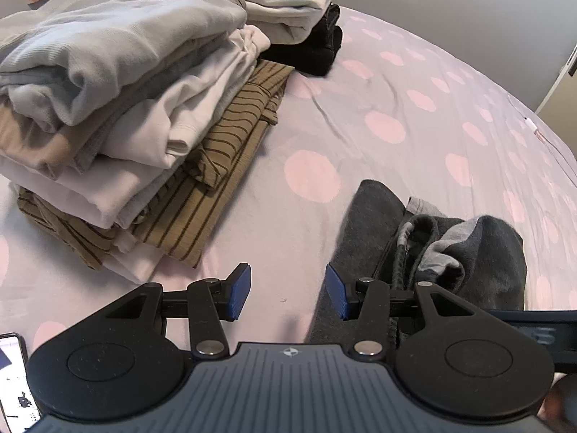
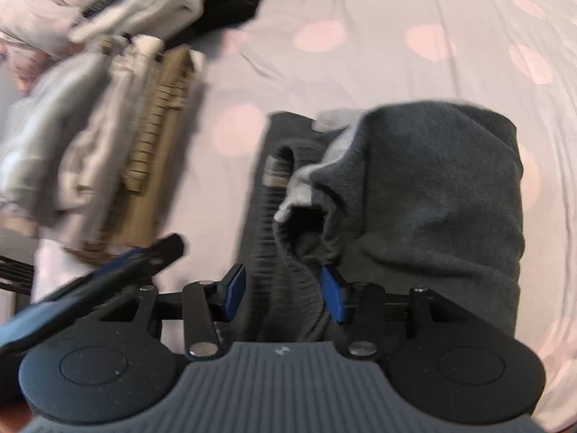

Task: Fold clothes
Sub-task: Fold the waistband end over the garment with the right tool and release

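A dark grey sweater with a lighter grey lining lies bunched and partly folded on the bed; the left wrist view has it at lower right. My right gripper hangs over its near edge with a ribbed fold of the fabric between the blue pads; a gap shows at the left pad, so the jaws stand open. My left gripper is open over bare sheet just left of the sweater, with nothing between its fingers. The right wrist view catches it as a blurred shape.
The bed has a lilac sheet with pink dots. A tall stack of folded clothes on a striped brown garment sits at the left, a second stack behind it. A phone lies at the lower left, a white cable far right.
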Available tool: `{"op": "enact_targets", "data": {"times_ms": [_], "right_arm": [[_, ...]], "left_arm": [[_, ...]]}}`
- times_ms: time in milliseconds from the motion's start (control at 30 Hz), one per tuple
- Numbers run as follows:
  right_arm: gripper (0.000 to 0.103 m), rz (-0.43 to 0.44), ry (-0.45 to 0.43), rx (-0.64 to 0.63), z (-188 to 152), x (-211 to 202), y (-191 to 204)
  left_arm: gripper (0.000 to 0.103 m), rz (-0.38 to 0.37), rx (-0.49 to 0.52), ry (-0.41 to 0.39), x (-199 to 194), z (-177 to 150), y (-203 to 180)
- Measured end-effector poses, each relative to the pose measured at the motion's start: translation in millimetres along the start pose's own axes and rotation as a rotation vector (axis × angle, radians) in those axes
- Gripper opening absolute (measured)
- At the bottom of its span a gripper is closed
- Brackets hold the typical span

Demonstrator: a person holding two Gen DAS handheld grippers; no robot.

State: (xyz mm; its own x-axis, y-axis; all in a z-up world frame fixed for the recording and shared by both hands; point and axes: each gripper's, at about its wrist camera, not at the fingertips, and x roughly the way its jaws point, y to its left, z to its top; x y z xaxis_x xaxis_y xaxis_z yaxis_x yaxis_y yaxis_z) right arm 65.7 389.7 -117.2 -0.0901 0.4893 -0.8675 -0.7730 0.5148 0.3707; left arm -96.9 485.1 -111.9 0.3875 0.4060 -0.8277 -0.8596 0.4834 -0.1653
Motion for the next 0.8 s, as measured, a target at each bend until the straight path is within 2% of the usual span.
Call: {"op": "enact_targets", "data": {"times_ms": [67,233,367,467,567,733,800], "right_arm": [[0.049,0.032,-0.023,-0.019,-1.1,-13.5,4.8],[0.049,-0.017,-0.160,-0.124,-14.5,-53.6,5.6],[0.048,-0.109,-0.250,-0.155,-31.3,-74.9,-15.8],[0.042,-0.202,-0.290,-0.163,-43.7,-80.2,-38.8],[0.037,-0.285,-0.311,-0.167,-56.6,-77.8,-58.8],[0.035,-0.312,-0.297,-0.143,-77.1,-66.8,-83.4],[0.035,-0.322,-0.279,-0.132,-83.5,-59.9,-90.8]], "left_arm": [[0.054,0.002,-0.005,-0.001,-0.5,0.0,0.9],[0.054,-0.009,-0.005,-0.008,-2.3,-0.9,0.7],[0.054,-0.048,0.022,-0.016,-5.8,-3.2,-7.0],[0.054,-0.077,0.062,-0.029,-9.9,-5.8,-16.4],[0.056,-0.147,0.107,-0.035,-14.8,-9.5,-26.4],[0.060,-0.294,0.209,-0.009,-18.0,-20.6,-50.2],[0.061,-0.326,0.256,0.004,-16.5,-26.7,-61.6]]}}
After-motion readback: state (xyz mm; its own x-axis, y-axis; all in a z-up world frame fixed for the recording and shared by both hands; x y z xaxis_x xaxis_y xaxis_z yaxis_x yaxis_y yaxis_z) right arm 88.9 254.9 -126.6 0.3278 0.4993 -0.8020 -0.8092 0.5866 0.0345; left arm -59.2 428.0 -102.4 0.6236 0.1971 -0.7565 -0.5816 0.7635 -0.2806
